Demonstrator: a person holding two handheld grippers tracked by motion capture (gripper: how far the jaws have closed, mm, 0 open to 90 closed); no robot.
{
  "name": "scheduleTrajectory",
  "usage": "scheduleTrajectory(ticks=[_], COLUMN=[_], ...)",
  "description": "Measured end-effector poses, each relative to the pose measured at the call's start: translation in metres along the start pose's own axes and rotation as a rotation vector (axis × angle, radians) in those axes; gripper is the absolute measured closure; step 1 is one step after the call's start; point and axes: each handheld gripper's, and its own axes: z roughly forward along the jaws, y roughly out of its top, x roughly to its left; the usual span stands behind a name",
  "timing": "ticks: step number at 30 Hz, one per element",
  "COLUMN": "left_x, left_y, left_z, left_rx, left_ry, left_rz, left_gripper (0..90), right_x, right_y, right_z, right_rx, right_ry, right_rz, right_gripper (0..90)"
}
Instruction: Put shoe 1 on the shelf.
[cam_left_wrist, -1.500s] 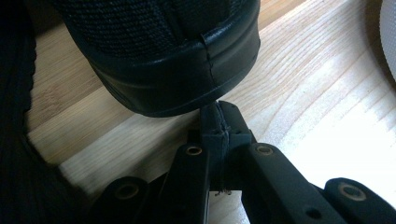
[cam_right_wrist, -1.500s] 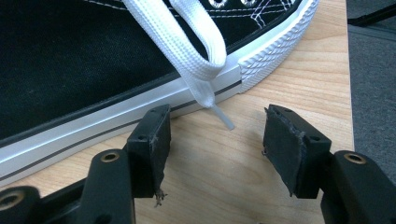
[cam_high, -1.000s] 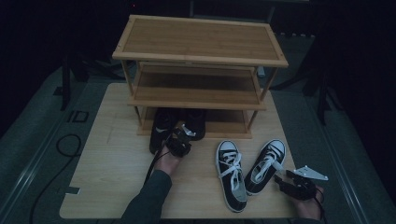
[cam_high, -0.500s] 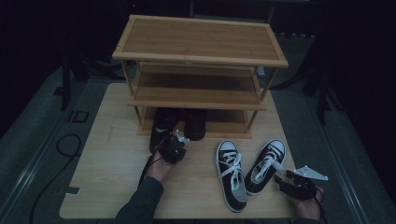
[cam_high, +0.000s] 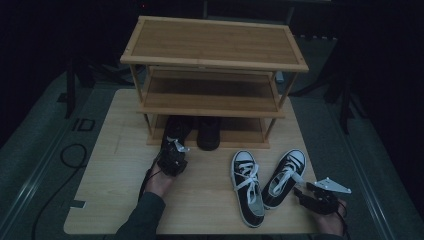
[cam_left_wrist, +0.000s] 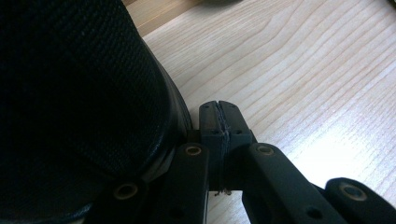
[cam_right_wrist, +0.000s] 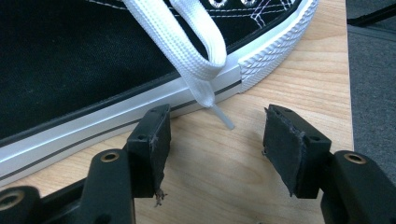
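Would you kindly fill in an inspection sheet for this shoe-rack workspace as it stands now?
Surface: pale wooden table, with a small dark scrap near its left front corner.
Job's things: wooden shoe rack; dark shoes on its bottom shelf; black-and-white sneakers on the table.
Clutter: nothing seen.
Grippers: left gripper shut and empty beside the left dark shoe's heel; right gripper open and empty beside a sneaker's sole.
Cables: black loop on the floor, left.
Surroundings: dark, grey floor, stand legs.
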Motion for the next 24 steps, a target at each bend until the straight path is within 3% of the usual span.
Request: scheduleTrajectory(ticks=[16, 24], left_x=[0.03, 0.034], left_y=[0.0, -0.023], left_z=[-0.006, -0.017], left_rx=[0.009, 0.001], left_ry=[0.075, 0.063], left_rz=[-0.034, -0.044], left_gripper=[89.8, 88.4], right_x=[0.0, 0.0], right_y=[0.0, 0.0], right_z=[0.0, 0.0], right_rx=[0.0, 0.0], right_ry=[0.0, 0.0], right_rz=[0.0, -0.001], right_gripper=[41.0, 41.0])
